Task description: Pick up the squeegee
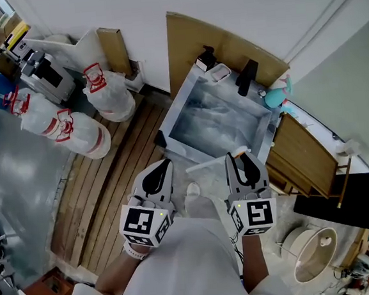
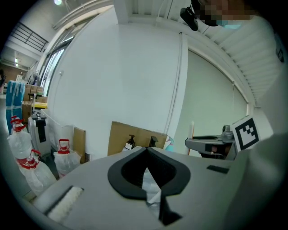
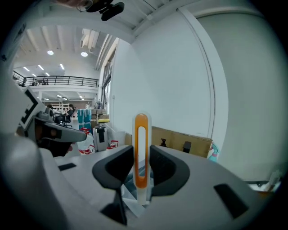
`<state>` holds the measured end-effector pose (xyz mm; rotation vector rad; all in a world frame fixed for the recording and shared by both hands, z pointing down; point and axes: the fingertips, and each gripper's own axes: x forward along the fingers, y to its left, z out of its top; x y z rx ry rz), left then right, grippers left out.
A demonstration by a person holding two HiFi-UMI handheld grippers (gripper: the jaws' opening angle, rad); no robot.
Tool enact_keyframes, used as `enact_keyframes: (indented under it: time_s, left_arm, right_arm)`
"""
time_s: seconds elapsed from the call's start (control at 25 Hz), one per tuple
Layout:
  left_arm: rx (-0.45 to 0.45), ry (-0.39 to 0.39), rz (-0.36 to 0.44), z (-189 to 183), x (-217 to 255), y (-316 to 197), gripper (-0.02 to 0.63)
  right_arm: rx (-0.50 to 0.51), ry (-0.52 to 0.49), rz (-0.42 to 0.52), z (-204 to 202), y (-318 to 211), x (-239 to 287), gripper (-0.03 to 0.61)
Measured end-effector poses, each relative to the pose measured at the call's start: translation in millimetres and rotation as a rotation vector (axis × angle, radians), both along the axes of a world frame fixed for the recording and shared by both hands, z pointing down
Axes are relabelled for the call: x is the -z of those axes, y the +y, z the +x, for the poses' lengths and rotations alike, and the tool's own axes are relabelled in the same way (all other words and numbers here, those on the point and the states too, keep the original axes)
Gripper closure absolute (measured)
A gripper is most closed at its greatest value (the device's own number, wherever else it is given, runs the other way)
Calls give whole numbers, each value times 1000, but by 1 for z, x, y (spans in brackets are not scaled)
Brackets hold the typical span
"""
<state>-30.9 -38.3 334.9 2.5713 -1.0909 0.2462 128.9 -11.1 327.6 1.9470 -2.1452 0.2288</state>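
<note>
My right tongs are clamped on the squeegee. Its orange-and-white handle stands upright between the pads, in the air just beside the metal tray. My left tongs are closed on nothing. The handle looks slim and smooth, so a quick swing could make it pivot or slip out.

Lower centre: left tool and right tool gripping the squeegee; steel basin above them; white sacks at upper left.
</note>
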Motion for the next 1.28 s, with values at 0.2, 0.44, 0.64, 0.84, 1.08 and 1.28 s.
enact_keyframes:
  time_s: [0.2,0.44,0.64,0.84,1.08,1.28]
  left_arm:
    - [-12,9,12,2,5,4,609]
    - [-32,12,31,10,13,8,609]
    - [-46,9,31,17,13,13,609]
    - [-47,10,37,22,16,13,609]
    - [-49,7,40,24,16,12,609]
    - [-51,8,41,26,16,12,609]
  right_arm:
    - [-28,-12,6,2,20,3,474]
    - [-50,-27,9,6,33,1,474]
    - [-61,-27,9,12,36,-1,474]
    - [-65,-26,12,18,37,-2,474]
    - [-63,-29,10,17,37,-5,474]
    - [-62,-36,8,18,36,-5,474]
